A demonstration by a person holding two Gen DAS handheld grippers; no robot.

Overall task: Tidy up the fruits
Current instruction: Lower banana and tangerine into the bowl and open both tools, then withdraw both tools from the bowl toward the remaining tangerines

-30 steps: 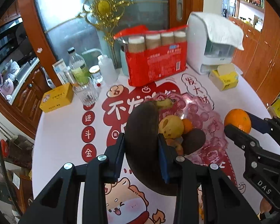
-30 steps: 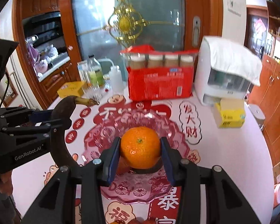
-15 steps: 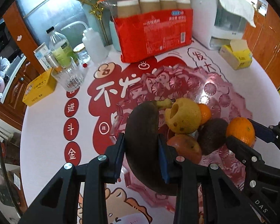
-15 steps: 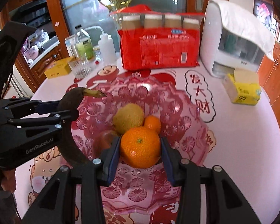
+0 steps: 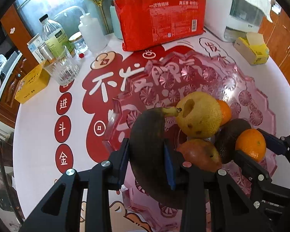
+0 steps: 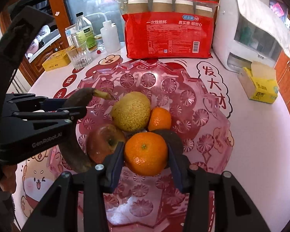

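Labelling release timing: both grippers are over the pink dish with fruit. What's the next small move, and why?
Probably finish opening the right gripper. Its jaws have just been opening around the orange, which looks down among the pear and apple in the dish. The left gripper is shut on the dark banana.

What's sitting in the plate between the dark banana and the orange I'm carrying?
In the right wrist view, a reddish apple lies between the banana and the orange, on the pink plate.
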